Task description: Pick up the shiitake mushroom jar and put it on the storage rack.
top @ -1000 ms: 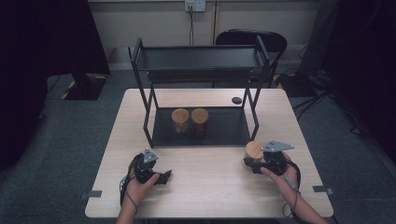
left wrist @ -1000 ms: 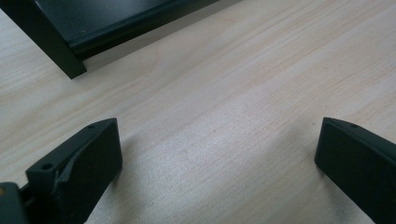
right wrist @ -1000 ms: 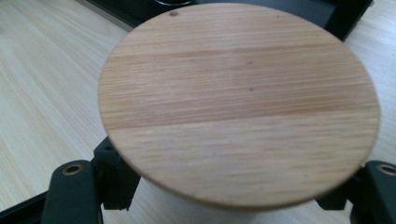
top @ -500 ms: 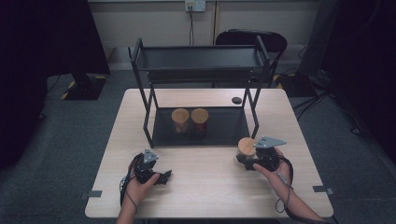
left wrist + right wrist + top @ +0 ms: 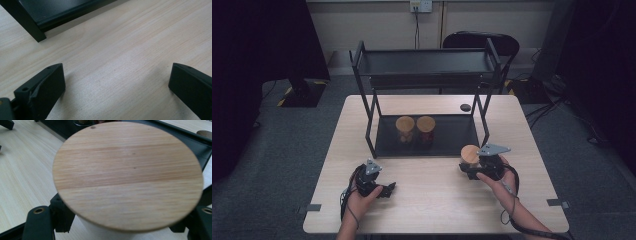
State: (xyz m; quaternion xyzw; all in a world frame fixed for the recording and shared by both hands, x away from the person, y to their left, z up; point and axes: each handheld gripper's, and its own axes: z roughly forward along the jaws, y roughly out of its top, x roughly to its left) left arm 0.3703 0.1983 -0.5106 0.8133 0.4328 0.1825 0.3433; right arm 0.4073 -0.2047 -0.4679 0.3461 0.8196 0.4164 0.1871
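My right gripper (image 5: 468, 167) is shut on a jar with a round wooden lid (image 5: 470, 154) (image 5: 127, 173), held just in front of the black rack's lower shelf (image 5: 462, 142) at its right end. The lid looms large between the two jaws in the right gripper view. Two more wooden-lidded jars (image 5: 405, 128) (image 5: 426, 128) stand side by side on that lower shelf. My left gripper (image 5: 388, 189) rests on the table at the front left, jaws wide apart over bare wood (image 5: 117, 82) with nothing between them.
The black two-tier rack (image 5: 427, 65) stands across the middle of the light wooden table (image 5: 432, 210). A small dark round object (image 5: 465, 107) lies behind the rack's right leg. A rack foot and shelf edge (image 5: 37, 32) lie close ahead of the left gripper. A chair (image 5: 482, 40) stands behind the table.
The right hand has carried the jar leftward and slightly toward the rack's lower shelf. The left hand has stayed where it was.
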